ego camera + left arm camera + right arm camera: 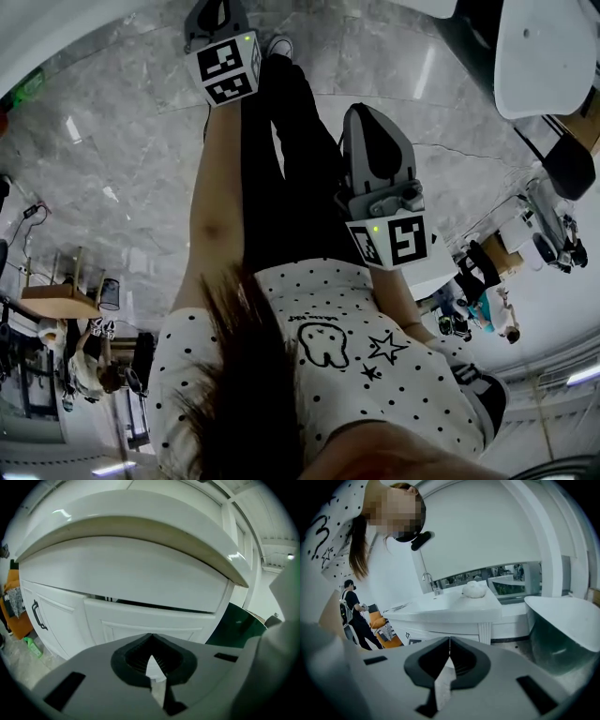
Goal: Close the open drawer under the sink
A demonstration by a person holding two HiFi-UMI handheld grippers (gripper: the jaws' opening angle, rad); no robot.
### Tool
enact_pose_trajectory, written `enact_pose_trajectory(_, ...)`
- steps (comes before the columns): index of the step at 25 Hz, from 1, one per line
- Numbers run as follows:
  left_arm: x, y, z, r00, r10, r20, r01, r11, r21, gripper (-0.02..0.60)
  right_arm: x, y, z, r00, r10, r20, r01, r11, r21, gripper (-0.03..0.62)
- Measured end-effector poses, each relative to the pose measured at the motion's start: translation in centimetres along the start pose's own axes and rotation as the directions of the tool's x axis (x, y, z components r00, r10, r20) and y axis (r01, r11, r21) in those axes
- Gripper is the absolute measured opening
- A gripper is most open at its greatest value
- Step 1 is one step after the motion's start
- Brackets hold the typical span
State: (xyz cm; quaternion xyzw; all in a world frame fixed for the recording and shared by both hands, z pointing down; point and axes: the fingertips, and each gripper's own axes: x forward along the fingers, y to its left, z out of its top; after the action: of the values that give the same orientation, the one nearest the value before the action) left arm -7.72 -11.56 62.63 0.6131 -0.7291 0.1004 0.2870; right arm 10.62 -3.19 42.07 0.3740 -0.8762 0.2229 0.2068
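Under the curved white basin rim (140,527), the white panelled drawer front (150,620) sits nearly in line with the white cabinet door (56,620) beside it, which carries a black handle (36,615). A thin dark slit (154,604) runs along the drawer's top edge, so the drawer looks almost home. Whether it is fully seated I cannot tell from this angle.

The left gripper (151,637) points at that drawer front from near by, its jaws pressed together with nothing between them, and no contact with the front shows. The right gripper (450,639) also has its jaws together and empty. It faces a different white vanity (454,609) across the room and plays no part.

Seen from the head, both are held out over the grey marble floor (122,141). By my reading most of the closing is done; at most a last nudge with the closed left gripper is left.
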Motion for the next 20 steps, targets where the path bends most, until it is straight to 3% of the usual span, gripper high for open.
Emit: enact_pose_trajectory(20, -7.3, -1.2, 8.4, 0.999, -0.008, 0.037, 0.005, 0.997, 0.074, 0.003, -1.7, 1.8, 6.7, 0.998, 0.01, 0.069, 0.001, 0.987, -0.161, 0.014)
